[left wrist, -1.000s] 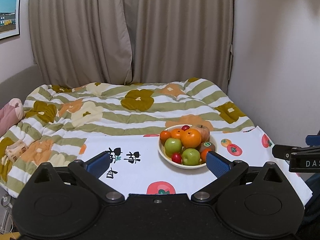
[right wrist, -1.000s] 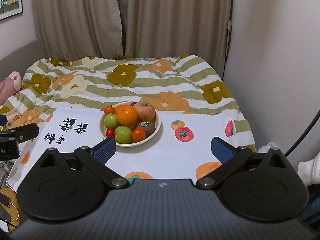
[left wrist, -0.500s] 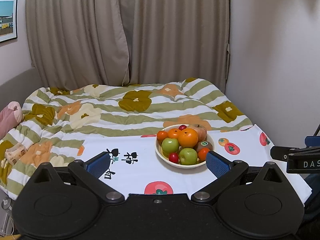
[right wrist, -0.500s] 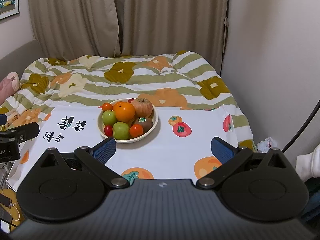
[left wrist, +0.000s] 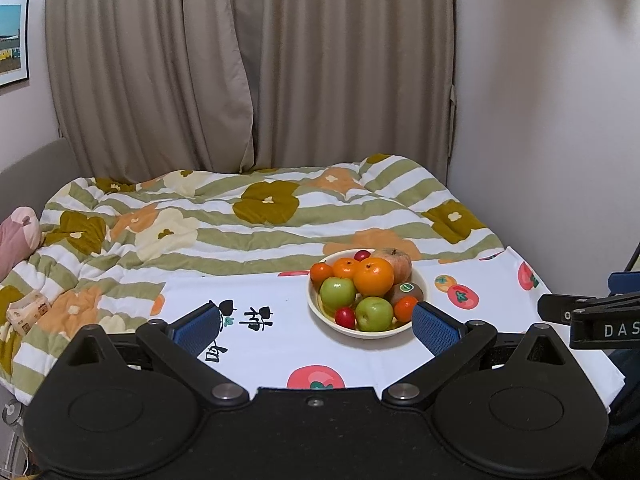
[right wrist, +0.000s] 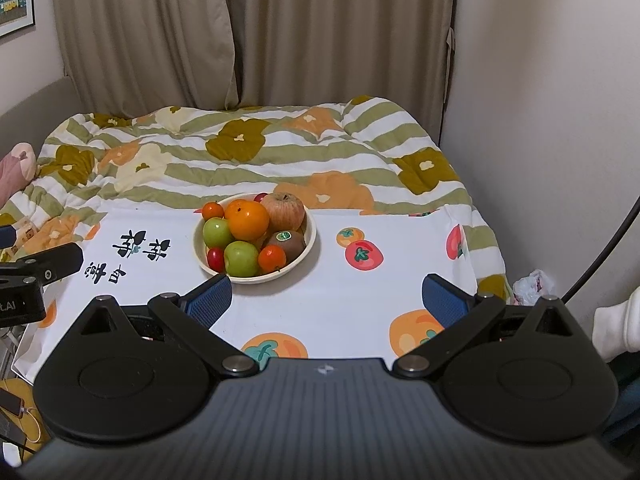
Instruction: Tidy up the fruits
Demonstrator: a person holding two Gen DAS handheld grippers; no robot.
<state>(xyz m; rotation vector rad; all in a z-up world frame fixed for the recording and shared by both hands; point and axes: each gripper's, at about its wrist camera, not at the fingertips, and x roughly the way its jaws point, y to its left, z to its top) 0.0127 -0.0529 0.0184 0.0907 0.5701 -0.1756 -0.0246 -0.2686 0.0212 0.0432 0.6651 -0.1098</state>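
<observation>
A cream bowl [left wrist: 320, 314] [right wrist: 308, 245] heaped with fruit stands on a white fruit-print cloth [left wrist: 272, 344] [right wrist: 360, 288]. In it lie a big orange [left wrist: 373, 277] [right wrist: 247, 219], a reddish apple [left wrist: 394, 263] [right wrist: 285, 210], two green apples [left wrist: 337, 291] [right wrist: 241, 258], a kiwi [right wrist: 286, 243], small tangerines [right wrist: 272, 259] and a red cherry tomato [left wrist: 345, 317] [right wrist: 215, 258]. My left gripper [left wrist: 318, 326] is open and empty, short of the bowl. My right gripper [right wrist: 327, 299] is open and empty, the bowl just beyond its left fingertip.
The cloth lies on a bed with a green-striped flower quilt [left wrist: 248, 220] [right wrist: 256, 152]. Beige curtains [left wrist: 248, 68] hang behind, a white wall [right wrist: 540, 100] stands at the right. A pink pillow [left wrist: 16, 236] lies at the left. A person's white sock [right wrist: 616, 324] shows at the right edge.
Both grippers have drawn back and tilted up a little; the bowl now sits slightly higher and smaller in each view. Both stay open and empty.
</observation>
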